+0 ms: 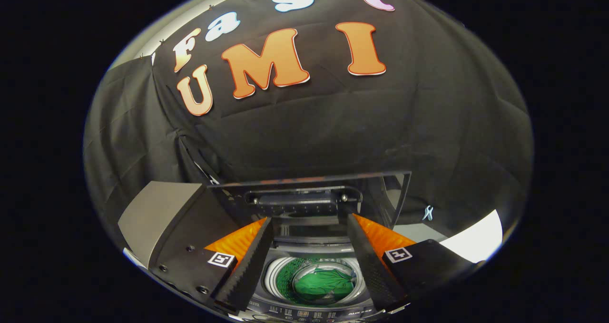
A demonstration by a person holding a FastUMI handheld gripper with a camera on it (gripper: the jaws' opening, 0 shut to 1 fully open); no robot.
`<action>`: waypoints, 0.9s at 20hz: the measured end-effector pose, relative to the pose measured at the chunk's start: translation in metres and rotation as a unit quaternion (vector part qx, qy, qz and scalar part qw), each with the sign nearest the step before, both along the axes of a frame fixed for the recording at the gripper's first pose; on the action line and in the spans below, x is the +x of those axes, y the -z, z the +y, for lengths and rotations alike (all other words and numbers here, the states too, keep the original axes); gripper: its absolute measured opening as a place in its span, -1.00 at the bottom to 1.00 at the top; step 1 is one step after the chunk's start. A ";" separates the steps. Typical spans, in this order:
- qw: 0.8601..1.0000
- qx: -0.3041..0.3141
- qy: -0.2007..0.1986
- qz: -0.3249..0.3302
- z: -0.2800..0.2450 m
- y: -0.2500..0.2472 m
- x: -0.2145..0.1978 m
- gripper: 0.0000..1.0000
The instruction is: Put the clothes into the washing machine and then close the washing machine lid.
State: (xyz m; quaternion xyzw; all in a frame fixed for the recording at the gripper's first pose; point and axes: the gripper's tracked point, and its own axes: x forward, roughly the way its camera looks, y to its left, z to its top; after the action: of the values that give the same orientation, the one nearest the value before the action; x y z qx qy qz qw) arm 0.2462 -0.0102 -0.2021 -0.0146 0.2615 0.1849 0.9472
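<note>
The claw (309, 218) hangs over the washing machine (309, 308) with its two fingers (252, 261) spread well apart and nothing held between them. Down in the gap between the fingers sits the round drum opening, and the green clothes (326, 282) lie bunched inside it, at the bottom of the tub. The white ring of the drum's rim (273, 273) curves around the cloth on the near left. Beyond the fingertips the lid (309, 192) stands raised and upright at the machine's back edge, a dark glassy panel with a handle bar (302, 199) across its lower part. The fingertips reach up to about the lid's lower edge; whether they touch it I cannot tell. A strip of control markings runs along the machine's front edge, below the drum. A grey box-like block (157, 213) stands just left of the machine.
</note>
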 end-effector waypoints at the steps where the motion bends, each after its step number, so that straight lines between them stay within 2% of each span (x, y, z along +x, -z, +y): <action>1: 1.000 -0.004 0.001 -0.004 0.001 -0.004 0.007 0.98; 10: 0.998 -0.039 0.010 -0.047 0.017 -0.024 0.065 0.98; 18: 0.998 -0.062 0.017 -0.021 0.028 0.010 0.099 0.98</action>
State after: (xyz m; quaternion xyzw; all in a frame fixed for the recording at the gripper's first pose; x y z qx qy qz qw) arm 0.3455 0.0175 -0.2119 -0.0726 0.2528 0.1514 0.9528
